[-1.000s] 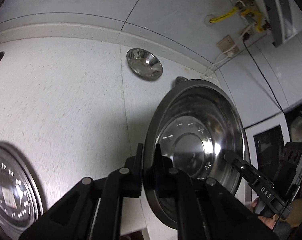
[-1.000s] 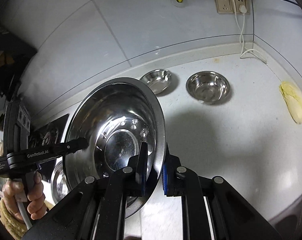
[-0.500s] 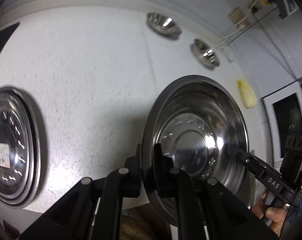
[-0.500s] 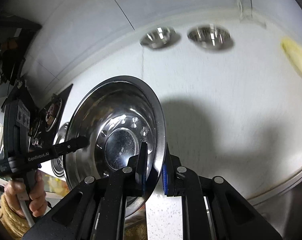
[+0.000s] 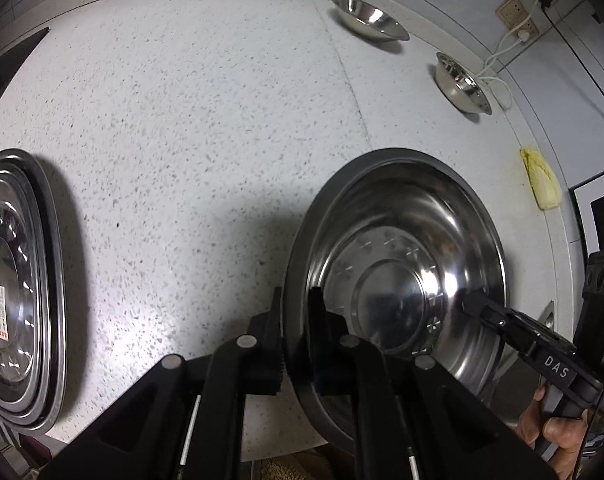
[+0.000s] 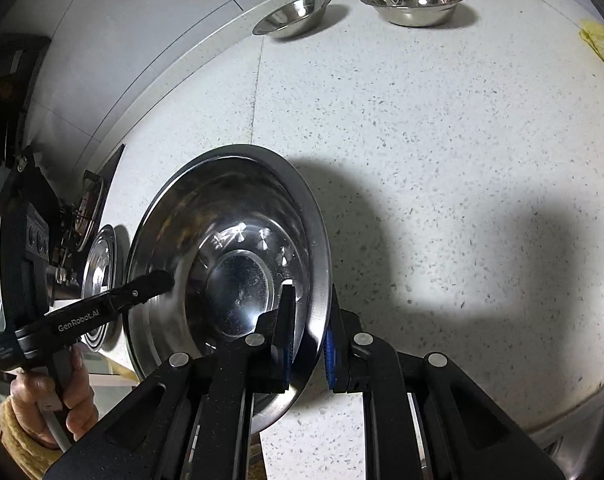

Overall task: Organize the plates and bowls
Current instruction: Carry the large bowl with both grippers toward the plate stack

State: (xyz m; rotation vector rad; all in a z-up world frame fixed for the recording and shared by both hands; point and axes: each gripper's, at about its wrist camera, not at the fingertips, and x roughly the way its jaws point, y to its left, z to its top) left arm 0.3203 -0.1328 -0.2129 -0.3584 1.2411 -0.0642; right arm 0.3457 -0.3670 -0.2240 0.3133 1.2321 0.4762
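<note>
Both the left gripper (image 5: 295,336) and right gripper (image 6: 308,340) have jaws clamped on opposite rims of the steel plate (image 5: 398,280), tilted above the tabletop (image 5: 181,120). Uneven pull could slip the thin, slick rim free, dropping it.

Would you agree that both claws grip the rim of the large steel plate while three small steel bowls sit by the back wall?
Not quite: only two small steel bowls sit by the back wall, a shallower one and a deeper one, as the right wrist view shows. The rest holds: the left claw and right claw both grip the rim of the large steel plate.
</note>
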